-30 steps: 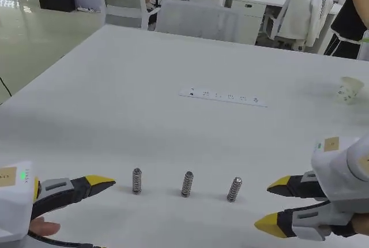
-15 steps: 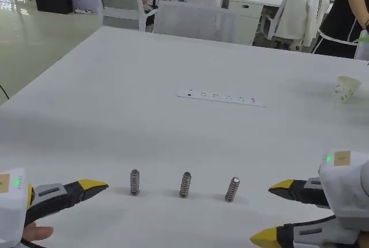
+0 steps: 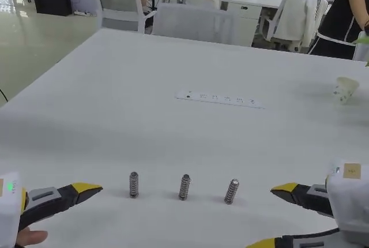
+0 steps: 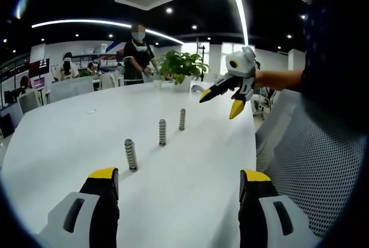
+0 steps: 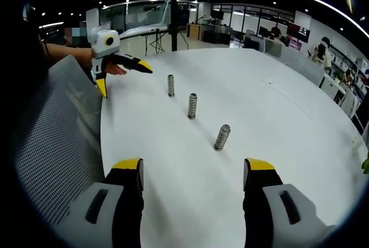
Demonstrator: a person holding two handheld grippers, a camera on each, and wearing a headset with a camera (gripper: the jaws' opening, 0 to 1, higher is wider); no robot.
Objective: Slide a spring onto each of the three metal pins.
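My left tongs [image 4: 180,176] are at the lower left of the head view, jaws spread wide and holding nothing; in the left gripper view the two yellow tips stand well apart over the bare white table [image 3: 173,69]. My right tongs [image 5: 193,164] are at the lower right of the head view, likewise spread wide and holding nothing. Between the two tools, slightly farther up the frame, three springs stand in a row across the lower centre: left spring [image 3: 134,185], middle spring [image 3: 184,187] and right spring [image 3: 232,191]. The left and middle springs stand upright and the right spring leans a little. The pins are hidden inside the coils. Neither tool touches a spring. Past the row, near the centre of the frame, a white power strip [image 3: 219,98] lies flat. A paper cup [image 3: 345,90] stands at the right edge. Chairs [image 3: 118,3] line the top of the frame.
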